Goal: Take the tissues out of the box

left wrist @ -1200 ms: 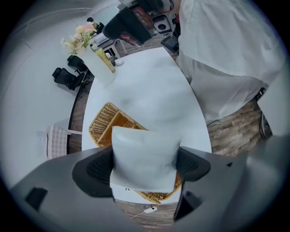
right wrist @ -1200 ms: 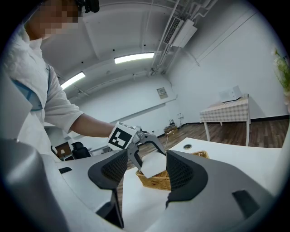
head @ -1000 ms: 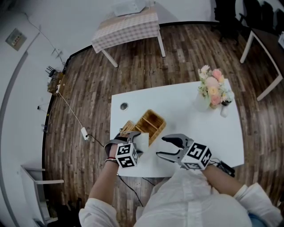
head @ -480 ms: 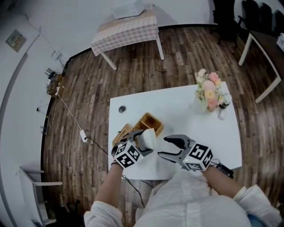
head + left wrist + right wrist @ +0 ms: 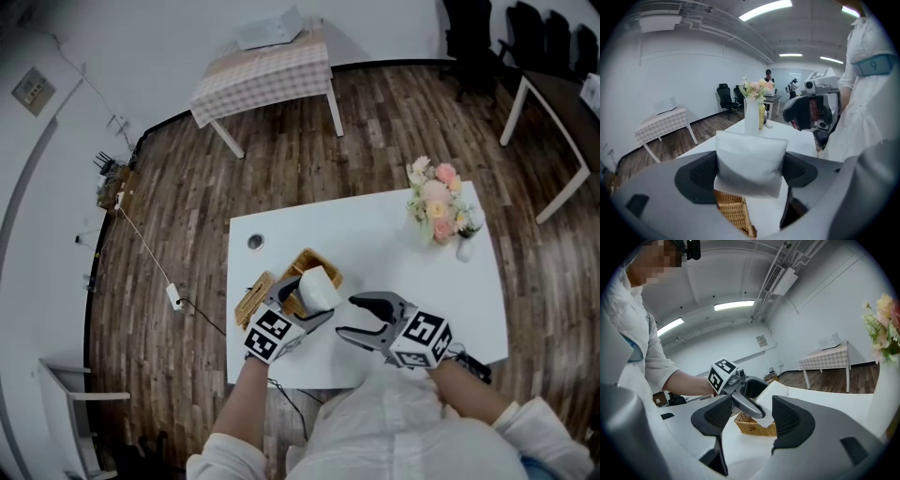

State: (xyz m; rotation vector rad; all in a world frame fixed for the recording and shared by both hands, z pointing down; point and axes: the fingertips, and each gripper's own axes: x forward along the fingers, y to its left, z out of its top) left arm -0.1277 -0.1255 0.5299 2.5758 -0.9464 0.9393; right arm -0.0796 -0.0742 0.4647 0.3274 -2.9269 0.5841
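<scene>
While the left claw (image 5: 307, 300) clamps one tissue pack (image 5: 320, 285), the right claw (image 5: 349, 316) gapes empty.

My left gripper (image 5: 307, 296) has risen and moved right, toward the middle of the head view. It has also rolled, so its marker cube now tilts toward the lower left. The soft white tissue pack (image 5: 320, 284) clamped between its jaws has come up with it. A second ago the pack sat low at the near edge of the woven wicker basket (image 5: 325, 262), half hidden under the gripper. Now I see it lifted clear above the basket's rim.
</scene>
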